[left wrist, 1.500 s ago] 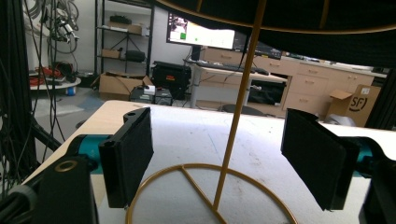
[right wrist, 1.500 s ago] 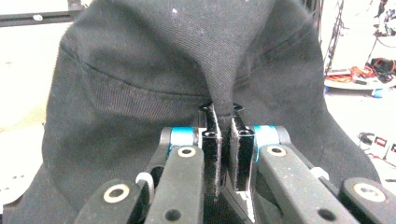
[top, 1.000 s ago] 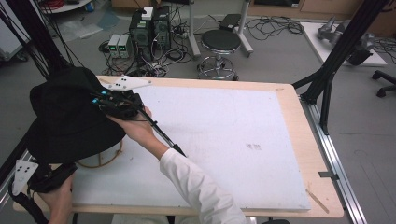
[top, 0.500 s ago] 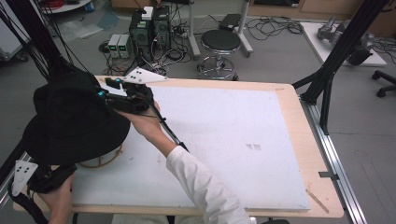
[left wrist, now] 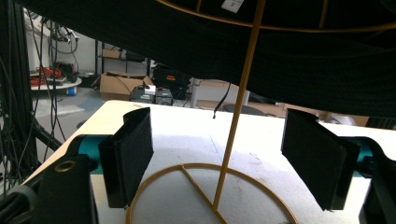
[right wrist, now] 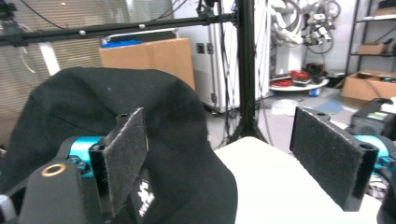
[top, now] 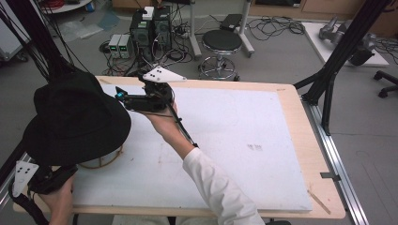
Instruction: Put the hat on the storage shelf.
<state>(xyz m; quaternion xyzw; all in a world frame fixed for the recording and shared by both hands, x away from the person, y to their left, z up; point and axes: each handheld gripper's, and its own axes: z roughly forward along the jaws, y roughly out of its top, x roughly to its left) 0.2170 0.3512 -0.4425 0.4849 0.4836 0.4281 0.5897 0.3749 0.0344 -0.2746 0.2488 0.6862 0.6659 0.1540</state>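
Moved off the hat since the earlier frames: right gripper [top: 123, 97], then pressed into the black crown, now drawn back toward the far edge of the table [top: 281, 101], jaws having just been opening and now standing wide with nothing between them, hat brim just below and beyond its pads [right wrist: 125, 154]. Largest to smallest from here: wide wooden table topped with a white, faintly scuffed mat [top: 244, 136]; black bucket hat [top: 77, 119], soft matte cloth with a rounded crown and a drooping brim, perched at the left end of the table on a thin yellow wire stand [top: 101, 161]; stand made of a round base ring, one slim upright rod and an upper hoop inside the hat [left wrist: 236, 121]; left gripper [left wrist: 224, 158] low at the near left corner, jaws parted wide to either side of the rod, gripping nothing, flat pads [left wrist: 133, 154] covered in coarse black fabric. Likely risks: a top-heavy load on a light wire frame, so a knock from either jaw against rod or ring could tip the stand and drop the hat; a limp brim catching on a rough pad during withdrawal could drag the hat askew; a squeeze on the thin rod rather than a steadying touch could bend or skid it across the smooth mat.
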